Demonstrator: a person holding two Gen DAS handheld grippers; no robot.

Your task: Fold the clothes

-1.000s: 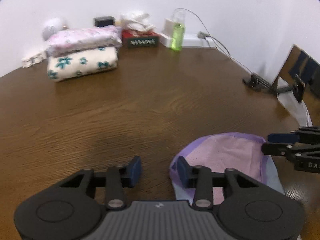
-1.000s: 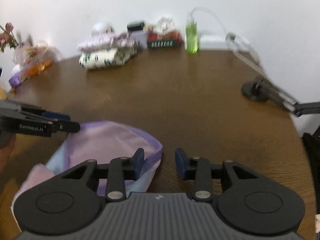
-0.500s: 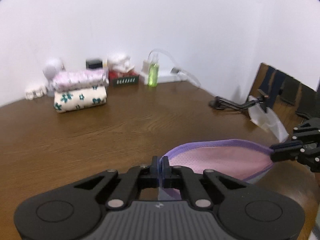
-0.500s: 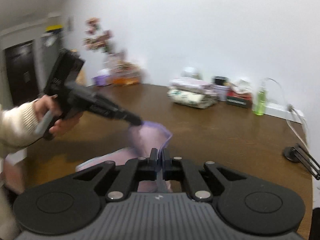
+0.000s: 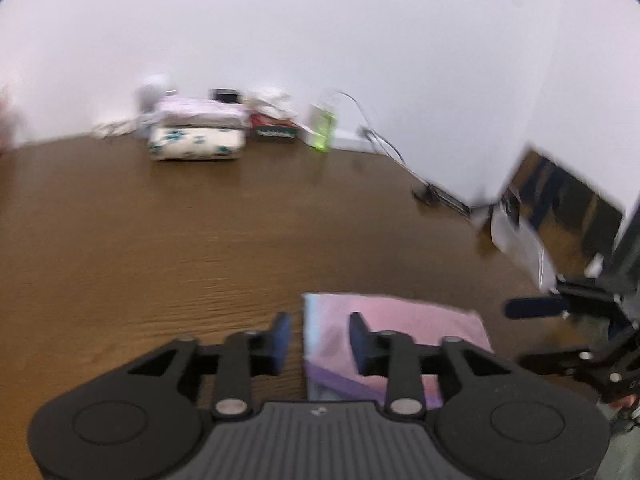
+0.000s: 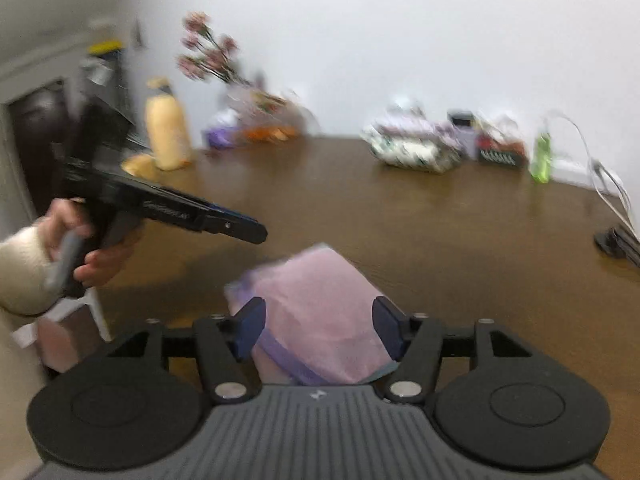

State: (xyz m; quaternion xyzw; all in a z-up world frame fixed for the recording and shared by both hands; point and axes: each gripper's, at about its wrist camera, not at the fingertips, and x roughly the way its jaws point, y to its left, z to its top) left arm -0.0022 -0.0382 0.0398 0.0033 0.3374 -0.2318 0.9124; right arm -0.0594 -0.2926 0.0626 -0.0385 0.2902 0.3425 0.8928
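A pink cloth with a purple hem (image 5: pixel 394 326) lies folded flat on the brown table (image 5: pixel 160 240). My left gripper (image 5: pixel 320 338) is open just above the cloth's left edge and holds nothing. In the right wrist view the same cloth (image 6: pixel 320 304) lies between my open right gripper's (image 6: pixel 320 328) fingers, which are not closed on it. The right gripper also shows at the right edge of the left wrist view (image 5: pixel 576 332). The left gripper, held in a hand, shows in the right wrist view (image 6: pixel 240 230).
Folded floral cloths (image 5: pixel 196 136) are stacked at the table's back, beside a red box (image 5: pixel 274 128) and a green bottle (image 5: pixel 322 130). A cable and a black stand (image 5: pixel 436 196) lie at the right. Flowers (image 6: pixel 216 56) and a yellow bottle (image 6: pixel 166 132) stand at the far left.
Both grippers were shut on the cloth's hem and held it up half a second ago. Now both are open and the cloth lies folded on the table.
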